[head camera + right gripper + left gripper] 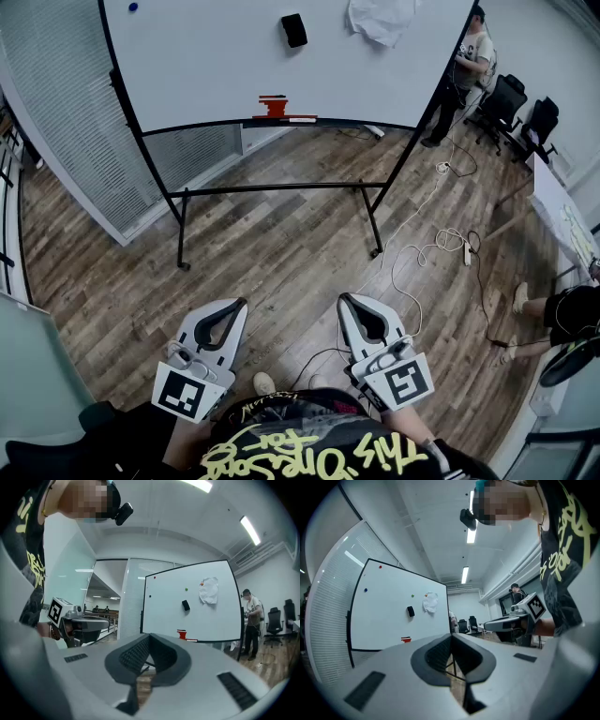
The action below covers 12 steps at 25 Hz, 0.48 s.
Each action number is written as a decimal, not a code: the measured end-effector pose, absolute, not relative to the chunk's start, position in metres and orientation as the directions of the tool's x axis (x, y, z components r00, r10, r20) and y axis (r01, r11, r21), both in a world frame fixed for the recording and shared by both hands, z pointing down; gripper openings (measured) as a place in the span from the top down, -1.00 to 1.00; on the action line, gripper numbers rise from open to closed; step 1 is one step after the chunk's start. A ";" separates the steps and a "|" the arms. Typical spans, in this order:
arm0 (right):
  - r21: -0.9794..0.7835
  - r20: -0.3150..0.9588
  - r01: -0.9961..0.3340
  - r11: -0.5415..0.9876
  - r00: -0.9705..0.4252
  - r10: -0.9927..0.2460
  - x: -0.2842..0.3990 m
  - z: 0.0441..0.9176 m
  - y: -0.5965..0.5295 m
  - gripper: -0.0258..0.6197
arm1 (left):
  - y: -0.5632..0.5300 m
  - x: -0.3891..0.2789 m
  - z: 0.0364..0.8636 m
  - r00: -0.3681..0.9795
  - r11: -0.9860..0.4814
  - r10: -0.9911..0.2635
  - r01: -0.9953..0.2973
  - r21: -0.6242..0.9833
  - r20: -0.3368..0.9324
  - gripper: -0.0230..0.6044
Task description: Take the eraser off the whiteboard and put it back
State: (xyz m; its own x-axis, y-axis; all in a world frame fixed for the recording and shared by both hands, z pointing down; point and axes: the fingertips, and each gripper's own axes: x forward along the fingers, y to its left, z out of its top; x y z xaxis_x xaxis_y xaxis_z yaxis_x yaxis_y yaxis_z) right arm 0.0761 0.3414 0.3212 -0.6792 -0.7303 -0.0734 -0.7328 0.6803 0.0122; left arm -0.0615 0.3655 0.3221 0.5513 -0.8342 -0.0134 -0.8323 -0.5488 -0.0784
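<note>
Head view first. The only writing is the yellow lettering across the person's black shirt (319, 455), seen upside down and too warped to read. The left tongs (234, 307) and right tongs (349, 302) sit low over the wood floor (281, 244), both closed and empty. The black eraser (293, 30) clings high on the whiteboard (206, 66), well apart from both tongs, a small dark block slightly tilted. A red object (274, 106) rests on the board's ledge.

Left gripper view now: the left tongs (451, 638) have their tips pressed together, gripping nothing. The eraser (410, 611) shows mid-board, with a crumpled white sheet (431, 602) just to its right.

Right gripper view: the right tongs (149, 638) are shut tight too, nothing between them. The eraser (186, 605) hangs on the whiteboard (211, 620), far ahead.
</note>
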 end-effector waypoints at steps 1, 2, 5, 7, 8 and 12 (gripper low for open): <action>0.013 -0.074 -0.734 0.679 -0.678 -0.731 0.074 0.321 0.343 0.89 | 0.367 -0.063 0.322 0.554 -0.551 -0.833 -0.831 -0.077 -0.014 0.90; 0.015 -0.074 -0.734 0.679 -0.678 -0.732 0.073 0.321 0.345 0.89 | 0.368 -0.064 0.323 0.555 -0.553 -0.831 -0.830 -0.077 -0.014 0.90; 0.019 -0.077 -0.736 0.676 -0.676 -0.733 0.070 0.319 0.348 0.89 | 0.371 -0.065 0.321 0.558 -0.556 -0.829 -0.828 -0.076 -0.017 0.90; 0.021 -0.076 -0.739 0.673 -0.672 -0.736 0.070 0.319 0.349 0.89 | 0.372 -0.066 0.320 0.560 -0.558 -0.828 -0.827 -0.077 -0.018 0.90; 0.022 -0.075 -0.741 0.671 -0.671 -0.738 0.070 0.320 0.349 0.89 | 0.371 -0.066 0.321 0.562 -0.559 -0.827 -0.825 -0.078 -0.018 0.90; 0.016 -0.069 -0.740 0.673 -0.672 -0.737 0.069 0.322 0.346 0.89 | 0.368 -0.066 0.321 0.569 -0.566 -0.822 -0.821 -0.074 -0.019 0.90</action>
State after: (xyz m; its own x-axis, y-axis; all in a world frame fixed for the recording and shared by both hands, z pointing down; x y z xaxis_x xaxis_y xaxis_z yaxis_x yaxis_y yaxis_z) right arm 0.0688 0.3464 0.3217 -0.6721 -0.7372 -0.0692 -0.7396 0.6729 0.0161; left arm -0.0656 0.3676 0.3210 0.5691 -0.8221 -0.0194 -0.8208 -0.5664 -0.0740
